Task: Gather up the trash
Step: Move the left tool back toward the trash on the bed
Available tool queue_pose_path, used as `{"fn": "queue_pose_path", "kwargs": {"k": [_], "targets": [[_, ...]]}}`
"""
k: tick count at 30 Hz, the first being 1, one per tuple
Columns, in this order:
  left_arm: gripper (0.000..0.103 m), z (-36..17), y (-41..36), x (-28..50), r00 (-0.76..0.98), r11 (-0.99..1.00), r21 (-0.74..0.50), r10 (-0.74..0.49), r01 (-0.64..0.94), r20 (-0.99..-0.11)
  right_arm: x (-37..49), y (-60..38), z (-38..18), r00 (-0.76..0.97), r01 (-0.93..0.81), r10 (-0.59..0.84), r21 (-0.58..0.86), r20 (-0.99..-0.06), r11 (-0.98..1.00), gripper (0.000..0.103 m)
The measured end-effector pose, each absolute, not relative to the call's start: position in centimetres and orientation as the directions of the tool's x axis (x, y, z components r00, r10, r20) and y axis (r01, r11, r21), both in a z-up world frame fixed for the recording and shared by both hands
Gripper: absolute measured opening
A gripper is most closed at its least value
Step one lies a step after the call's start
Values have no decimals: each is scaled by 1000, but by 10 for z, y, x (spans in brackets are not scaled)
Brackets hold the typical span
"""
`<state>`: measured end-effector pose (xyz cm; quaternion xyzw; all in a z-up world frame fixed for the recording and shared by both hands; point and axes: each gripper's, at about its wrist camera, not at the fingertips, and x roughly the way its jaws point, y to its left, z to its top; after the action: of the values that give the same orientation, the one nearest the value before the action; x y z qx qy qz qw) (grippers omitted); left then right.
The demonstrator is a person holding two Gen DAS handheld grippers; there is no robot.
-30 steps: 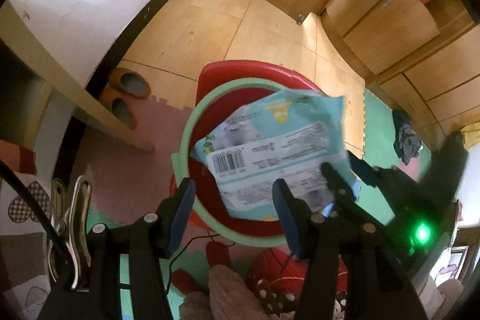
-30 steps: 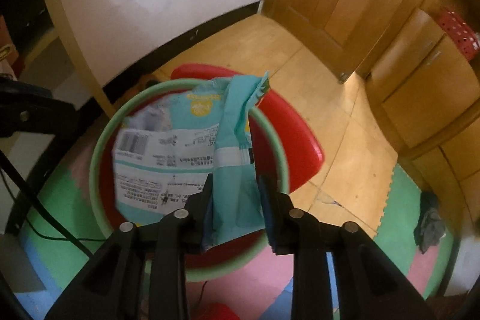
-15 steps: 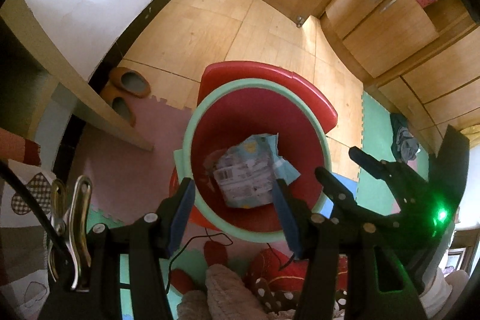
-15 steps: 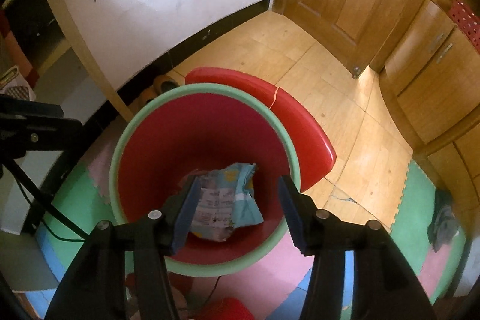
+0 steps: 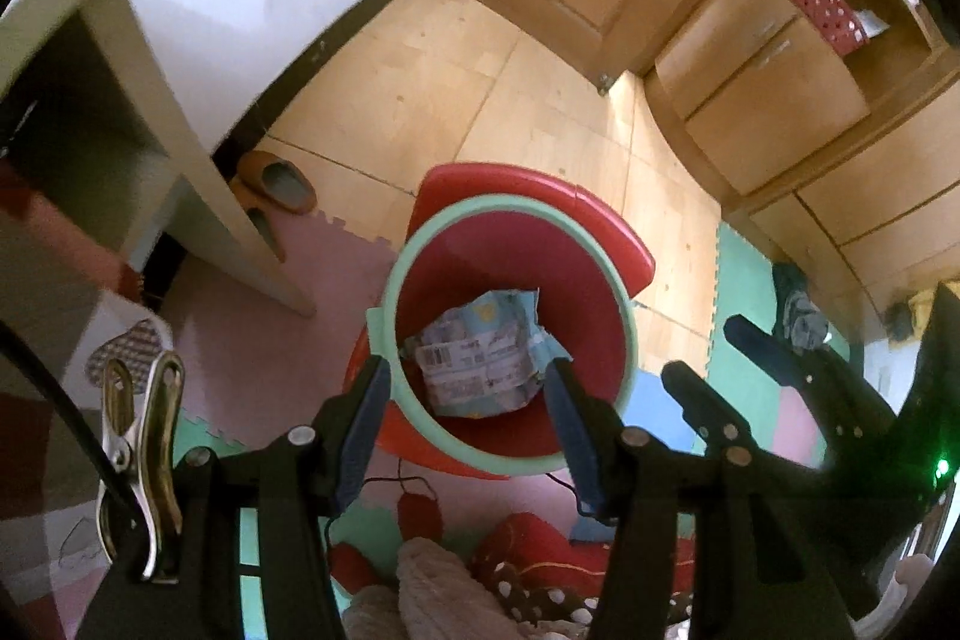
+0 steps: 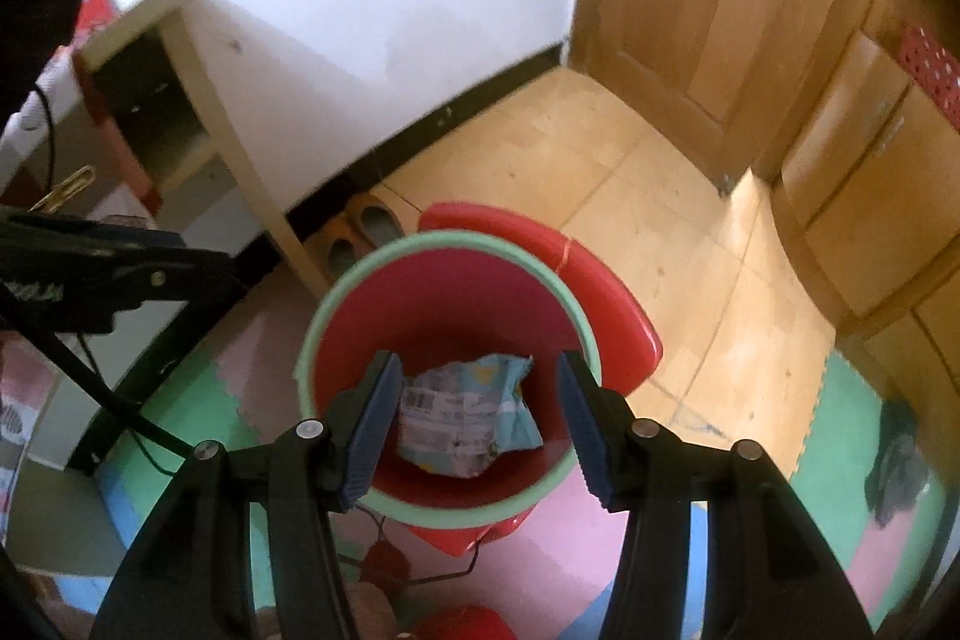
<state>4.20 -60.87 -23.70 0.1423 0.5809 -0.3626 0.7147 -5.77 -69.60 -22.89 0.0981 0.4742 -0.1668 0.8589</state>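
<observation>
- Crumpled blue wrapper lying inside red bin with green rim.
- Left gripper above bin, fingers apart, empty.
- Right gripper likewise, fingers apart, empty.

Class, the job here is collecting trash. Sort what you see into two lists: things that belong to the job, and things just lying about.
Belongs to the job:
- wrapper, lying inside the bin
- bin, red with a green rim
- right gripper, jaws open, empty
- left gripper, jaws open, empty

Just lying about:
- slippers
- dark cloth on the floor mat
- red basket
</observation>
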Motion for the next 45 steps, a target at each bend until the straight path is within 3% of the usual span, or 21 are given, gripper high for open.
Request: {"fn": "queue_pose_path", "kwargs": {"k": [22, 45], "targets": [[56, -127, -489, 39, 241, 812, -206, -387, 546, -890, -39, -594, -111, 698, 103, -41, 43, -715, 994, 55], [56, -37, -298, 39, 421, 937, -170, -292, 304, -859, -13, -439, -38, 747, -196, 181, 48, -640, 979, 55]]}}
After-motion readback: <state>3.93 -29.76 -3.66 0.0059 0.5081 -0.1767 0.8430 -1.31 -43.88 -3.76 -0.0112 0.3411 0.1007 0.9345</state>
